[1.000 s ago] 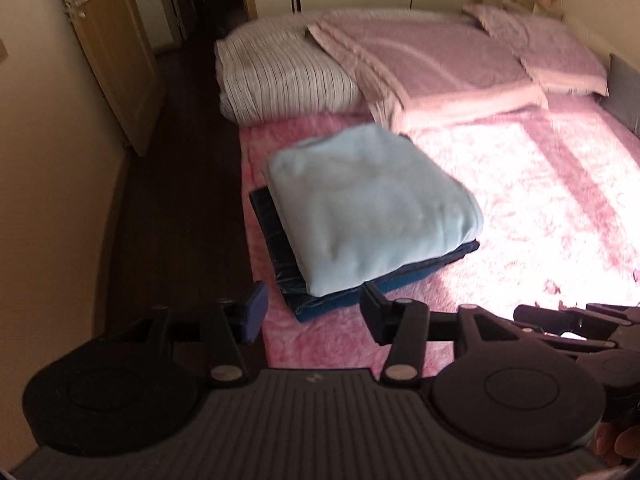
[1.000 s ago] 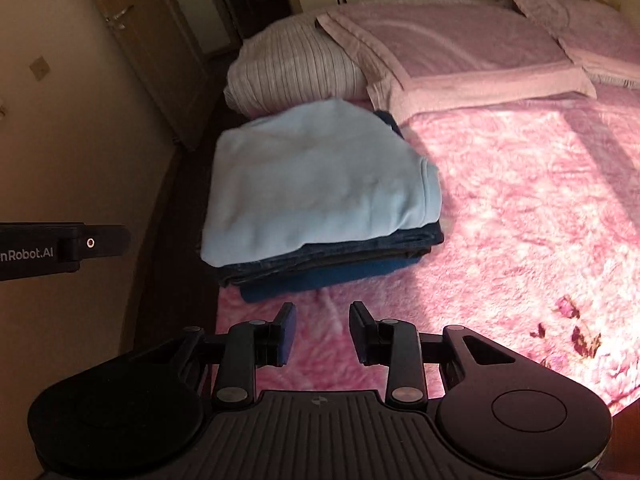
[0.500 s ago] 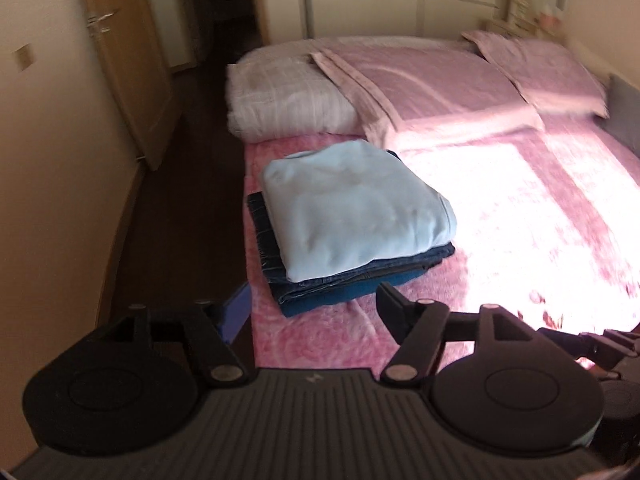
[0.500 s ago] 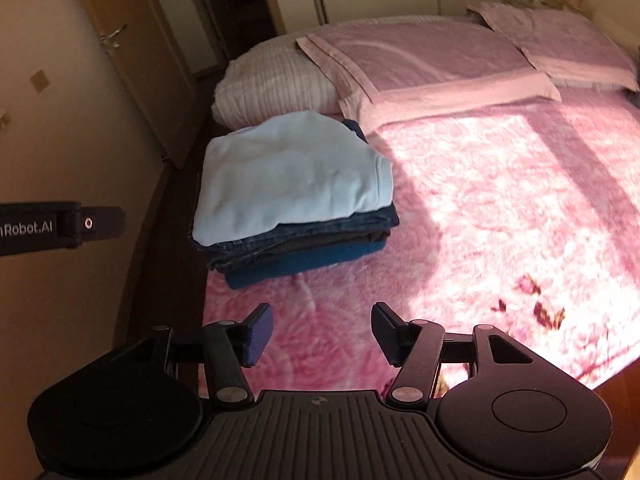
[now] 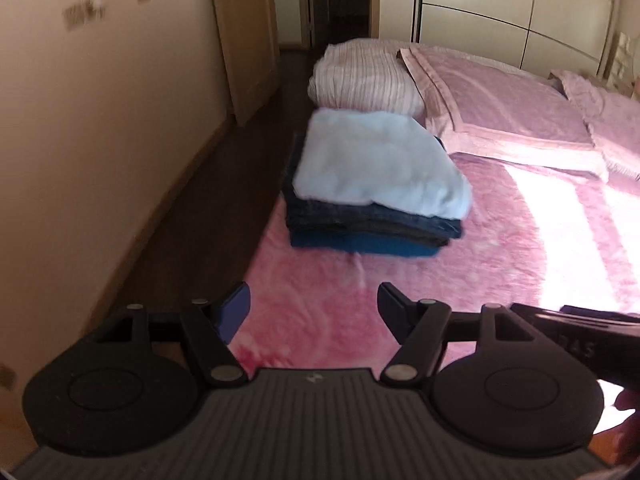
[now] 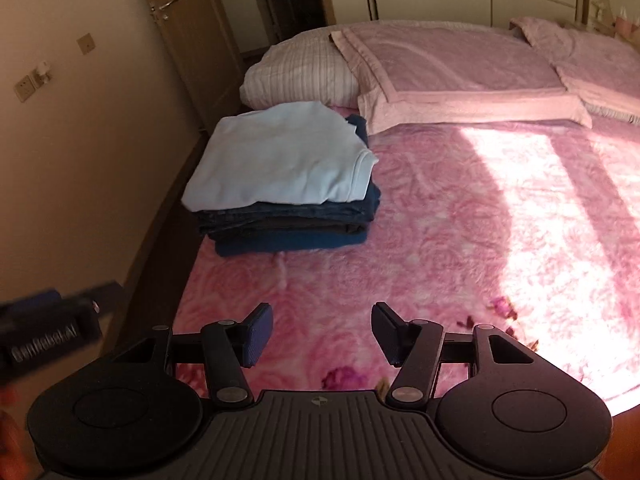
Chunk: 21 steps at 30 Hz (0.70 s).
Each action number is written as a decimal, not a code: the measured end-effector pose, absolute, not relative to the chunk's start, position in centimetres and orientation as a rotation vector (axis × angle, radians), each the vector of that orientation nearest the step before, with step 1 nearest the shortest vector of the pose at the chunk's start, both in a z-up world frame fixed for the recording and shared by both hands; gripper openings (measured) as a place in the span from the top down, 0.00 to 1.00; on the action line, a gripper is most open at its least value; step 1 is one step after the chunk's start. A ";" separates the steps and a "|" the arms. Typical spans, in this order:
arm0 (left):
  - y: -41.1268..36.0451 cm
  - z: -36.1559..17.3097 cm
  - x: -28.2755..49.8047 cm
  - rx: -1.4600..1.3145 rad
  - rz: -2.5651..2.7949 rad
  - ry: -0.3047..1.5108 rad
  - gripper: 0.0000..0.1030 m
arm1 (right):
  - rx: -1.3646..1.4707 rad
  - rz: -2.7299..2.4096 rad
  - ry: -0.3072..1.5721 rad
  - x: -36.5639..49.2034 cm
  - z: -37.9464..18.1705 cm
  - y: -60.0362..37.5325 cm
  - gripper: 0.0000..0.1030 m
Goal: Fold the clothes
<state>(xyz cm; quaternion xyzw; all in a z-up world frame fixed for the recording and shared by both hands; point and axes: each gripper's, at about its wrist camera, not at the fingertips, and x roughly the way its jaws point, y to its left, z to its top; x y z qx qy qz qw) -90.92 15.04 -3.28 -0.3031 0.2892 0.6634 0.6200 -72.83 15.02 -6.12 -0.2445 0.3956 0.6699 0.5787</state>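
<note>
Clothes sit folded in a stack on the pink bedspread, at about eleven o'clock from the right gripper and at twelve o'clock from the left gripper. A light blue top lies uppermost, over dark denim and a deep blue piece at the bottom. Behind the stack, toward twelve o'clock, rests a striped pillow with a folded pink blanket beside it at two o'clock.

Both grippers hover above the bedspread near its front edge, well apart from the stack. Each has its jaws spread wide with nothing between the pads. In the left view the scene is smeared by motion, so fine detail of the stack edges is hard to read there.

Folding looks finished for these pieces, judging by the tidy layers, and no loose garment shows in either view. The step in hand seems to be backing off or looking for another item. To do it well, keep the fingers raised off the plush bedspread so they do not drag it and tug the stack. The blue top overhangs the denim at its three o'clock corner; if tidying is wanted, nudge that corner inward with one flat pad instead of pinching, since a pinch would lift the top layer and spoil the fold.
</note>
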 end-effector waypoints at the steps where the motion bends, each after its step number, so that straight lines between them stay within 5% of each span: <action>1: 14.6 -3.3 -90.9 -0.714 1.525 0.659 0.35 | -0.570 1.574 0.923 -72.7 -6.1 14.8 0.43; 21: 14.4 -7.9 -88.6 -0.740 1.486 0.704 0.35 | -0.699 1.610 0.872 -72.7 -10.5 14.0 0.43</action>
